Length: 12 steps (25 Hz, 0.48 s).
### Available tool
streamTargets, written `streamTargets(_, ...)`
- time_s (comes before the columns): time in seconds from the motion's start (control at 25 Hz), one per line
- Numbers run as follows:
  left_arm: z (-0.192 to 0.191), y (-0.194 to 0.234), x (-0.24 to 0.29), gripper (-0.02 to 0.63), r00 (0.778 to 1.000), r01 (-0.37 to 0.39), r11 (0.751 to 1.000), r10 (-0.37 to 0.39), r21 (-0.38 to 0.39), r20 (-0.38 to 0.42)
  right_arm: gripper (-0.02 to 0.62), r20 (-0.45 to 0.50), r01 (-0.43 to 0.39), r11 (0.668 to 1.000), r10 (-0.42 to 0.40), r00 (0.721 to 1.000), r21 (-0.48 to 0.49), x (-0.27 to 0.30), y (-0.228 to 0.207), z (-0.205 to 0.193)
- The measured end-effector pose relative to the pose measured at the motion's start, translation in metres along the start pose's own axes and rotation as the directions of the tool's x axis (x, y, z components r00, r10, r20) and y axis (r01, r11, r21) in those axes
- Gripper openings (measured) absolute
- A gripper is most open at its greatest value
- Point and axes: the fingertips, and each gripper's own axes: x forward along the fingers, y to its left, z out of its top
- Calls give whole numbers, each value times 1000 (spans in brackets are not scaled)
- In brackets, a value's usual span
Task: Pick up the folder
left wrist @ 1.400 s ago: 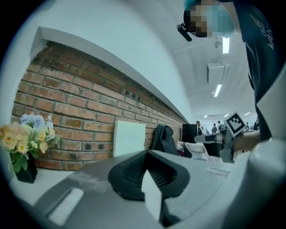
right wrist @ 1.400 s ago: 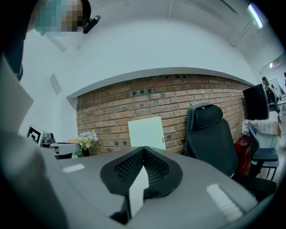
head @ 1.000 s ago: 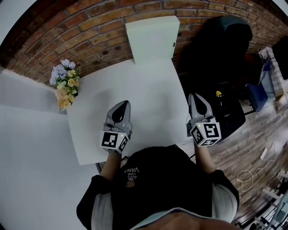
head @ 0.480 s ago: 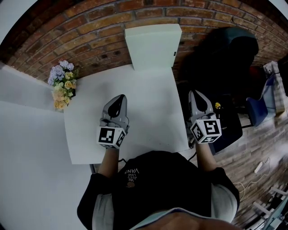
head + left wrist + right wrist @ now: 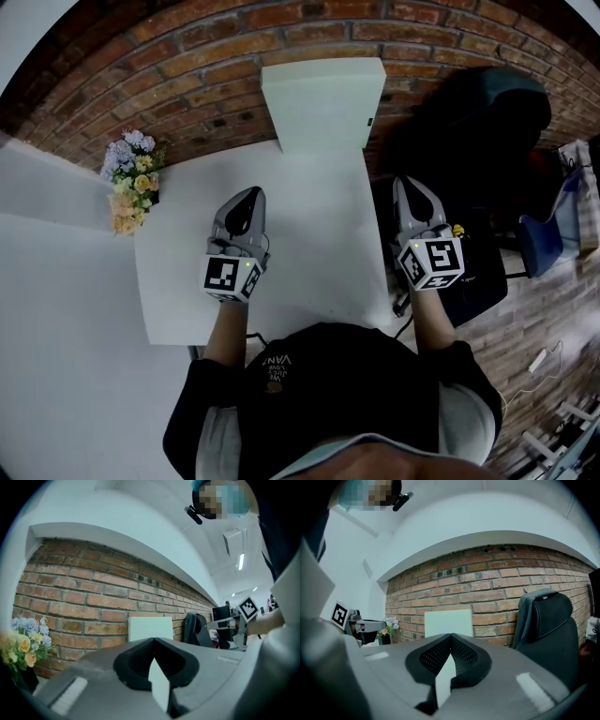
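While both forearms reach forward at mid-frame, the left gripper [image 5: 248, 194] and right gripper [image 5: 406, 185] point level toward the brick wall [image 5: 187, 75], jaws pressed together on nothing. The folder [image 5: 323, 98] stands at upper centre on the table's [image 5: 309, 244] far edge, seemingly leaning on the wall, well apart from both.

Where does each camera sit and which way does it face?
Head view: on the person's head, looking steeply down at table, folder, left tool, right tool, forearms, chest.
Left gripper view: on left tool, facing folder level; shut jaws below.
Right gripper view: on right tool, facing folder level; shut jaws below.
All share folder against brick wall.
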Motion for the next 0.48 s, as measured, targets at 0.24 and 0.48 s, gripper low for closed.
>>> streamTargets(0.24,-4,5,22,0,1000,1,1000,-1,-2,-9,-3,-4,-16,1000,16,1000,-7,23,-9,-2)
streamTargets(0.48,-13,16,43,0,1000,-8,1000,8,-12,-21,-3,-20,-15,1000,15,1000,-13,47,-22,-10)
